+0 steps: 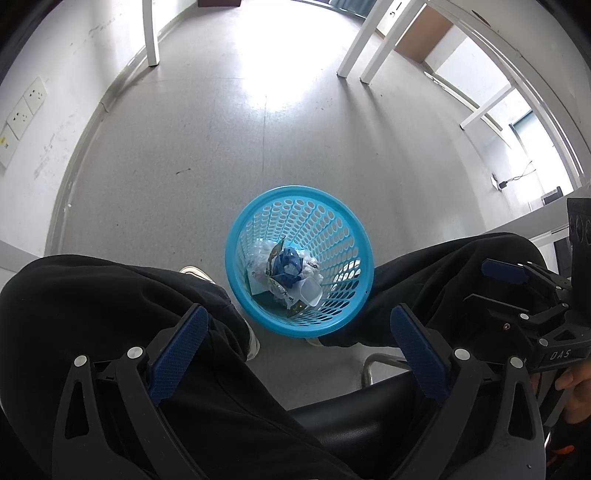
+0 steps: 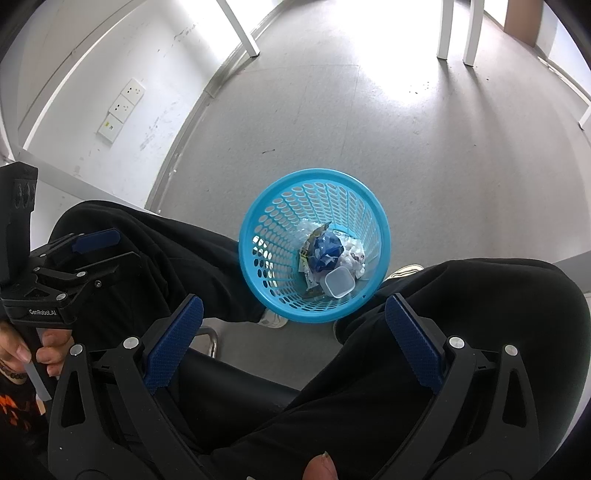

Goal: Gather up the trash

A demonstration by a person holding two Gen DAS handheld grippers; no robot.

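Note:
A blue perforated waste basket [image 1: 258, 206] [image 2: 280, 199] stands on the grey floor between a seated person's legs. Inside lie crumpled wrappers [image 1: 286, 264] [image 2: 325, 247], clear plastic and a small white plastic cup [image 1: 310, 293] [image 2: 339, 282]. My left gripper [image 1: 301, 332] hovers above the person's lap, open, with nothing between its blue pads. My right gripper [image 2: 293, 325] also stands open and empty, above the lap and short of the basket. Each gripper shows at the edge of the other's view: the right gripper [image 1: 517, 280] and the left gripper [image 2: 88, 245].
The person's black-trousered legs [image 1: 110, 295] [image 2: 461, 314] flank the basket, with shoes [image 1: 195, 273] [image 2: 406, 271] on the floor. A black chair seat [image 1: 351, 417] lies below. White table legs [image 1: 151, 33] [image 2: 240, 26] stand farther off, and wall sockets [image 1: 22, 110] [image 2: 122, 109] at left.

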